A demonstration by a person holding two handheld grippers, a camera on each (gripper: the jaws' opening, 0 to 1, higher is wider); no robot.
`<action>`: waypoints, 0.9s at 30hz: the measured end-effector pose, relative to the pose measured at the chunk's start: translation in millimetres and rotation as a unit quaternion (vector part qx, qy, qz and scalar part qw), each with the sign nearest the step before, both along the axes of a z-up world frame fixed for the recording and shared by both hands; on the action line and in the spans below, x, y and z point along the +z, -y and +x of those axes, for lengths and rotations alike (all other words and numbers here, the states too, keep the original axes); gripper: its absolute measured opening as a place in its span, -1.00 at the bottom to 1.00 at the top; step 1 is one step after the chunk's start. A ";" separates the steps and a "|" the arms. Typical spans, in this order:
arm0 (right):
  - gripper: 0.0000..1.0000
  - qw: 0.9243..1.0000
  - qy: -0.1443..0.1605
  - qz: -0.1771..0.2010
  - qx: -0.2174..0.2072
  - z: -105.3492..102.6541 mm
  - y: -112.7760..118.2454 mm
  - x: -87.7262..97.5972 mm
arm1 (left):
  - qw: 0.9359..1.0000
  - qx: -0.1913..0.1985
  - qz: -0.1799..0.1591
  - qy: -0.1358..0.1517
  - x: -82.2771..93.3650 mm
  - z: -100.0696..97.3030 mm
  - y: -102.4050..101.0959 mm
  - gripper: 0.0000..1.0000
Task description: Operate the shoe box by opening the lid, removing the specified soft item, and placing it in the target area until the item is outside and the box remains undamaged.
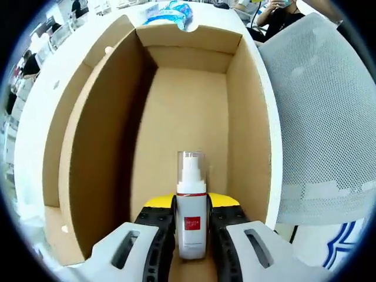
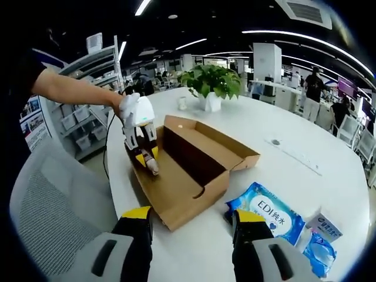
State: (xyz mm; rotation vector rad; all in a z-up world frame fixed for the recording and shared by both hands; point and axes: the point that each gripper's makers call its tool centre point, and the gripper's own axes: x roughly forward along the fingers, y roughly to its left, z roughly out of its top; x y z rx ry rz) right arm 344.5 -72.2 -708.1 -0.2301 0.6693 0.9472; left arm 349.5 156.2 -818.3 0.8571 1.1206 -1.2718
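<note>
Left gripper view: left gripper (image 1: 191, 235) clamped on a spray bottle (image 1: 191, 218), held upright inside the open cardboard box (image 1: 94, 147). Right gripper view: right gripper (image 2: 191, 235) jaws apart, holding nothing, hovering over the white table (image 2: 305, 176) near the box's corner; blue wipes pack (image 2: 267, 217) lies just beside it.

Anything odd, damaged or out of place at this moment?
One mismatch: the left tool is shut on a hard-looking spray bottle inside the open shoe box, not a soft item. The soft blue wipes pack already lies on the table. The box looks undamaged.
</note>
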 end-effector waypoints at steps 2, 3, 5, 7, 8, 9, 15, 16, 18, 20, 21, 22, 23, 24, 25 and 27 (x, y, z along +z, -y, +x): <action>0.05 1.000 0.000 0.002 0.000 -0.9 -2.0 1.7 | 1.000 0.000 -0.003 0.004 3.7 -0.4 2.7 -0.64; 0.05 1.000 -0.001 0.003 0.001 -1.6 -3.1 2.2 | 1.000 0.000 -0.005 0.006 6.5 -1.1 4.9 -0.64; 0.05 1.000 -0.002 0.006 0.000 -2.7 -5.4 3.3 | 1.000 0.002 -0.010 0.009 10.7 -2.2 8.3 -0.64; 0.04 1.000 -0.003 0.009 0.000 -3.3 -7.7 4.7 | 1.000 0.002 -0.014 0.015 13.7 -2.0 10.6 -0.64; 0.03 1.000 -0.005 0.011 -0.001 -3.9 -9.1 5.1 | 1.000 0.001 -0.016 0.018 15.1 -2.1 11.4 -0.64; 0.03 1.000 -0.006 0.013 0.001 -4.8 -11.3 5.8 | 1.000 0.001 -0.019 0.022 17.4 -2.2 12.9 -0.64; 0.00 0.999 -0.016 0.028 -0.008 -5.8 -21.2 8.3 | 0.998 0.004 -0.036 0.045 30.2 -0.5 21.3 -0.64; -0.01 0.999 -0.020 0.032 -0.010 -6.2 -23.5 8.8 | 0.998 0.005 -0.039 0.049 33.1 -0.9 23.2 -0.64; -0.03 0.999 -0.025 0.039 -0.018 -5.4 -26.1 9.1 | 0.997 0.006 -0.046 0.056 37.8 -1.4 27.1 -0.64; -0.04 0.998 -0.032 0.048 -0.028 -3.9 -29.0 9.4 | 0.997 0.005 -0.053 0.064 42.5 -2.1 31.5 -0.64; -0.05 0.998 -0.035 0.052 -0.029 -4.2 -30.3 9.2 | 0.996 0.005 -0.055 0.068 44.1 -2.2 33.2 -0.64; -0.05 0.997 -0.038 0.056 -0.029 -4.5 -32.0 9.3 | 0.996 0.004 -0.057 0.070 45.7 -2.5 34.7 -0.64; -0.06 0.997 -0.042 0.060 -0.033 -5.2 -34.4 9.5 | 0.995 0.003 -0.060 0.076 48.2 -2.6 37.4 -0.64; -0.06 0.997 -0.043 0.060 -0.033 -5.3 -35.8 9.5 | 0.995 0.003 -0.061 0.077 48.8 -2.4 37.9 -0.64; -0.07 0.997 -0.044 0.061 -0.035 -4.8 -37.6 8.9 | 0.994 0.002 -0.065 0.082 51.2 -2.5 40.5 -0.64; -0.08 0.996 -0.050 0.064 -0.040 -4.4 -39.7 7.8 | 0.993 0.001 -0.073 0.091 55.3 -1.9 44.9 -0.63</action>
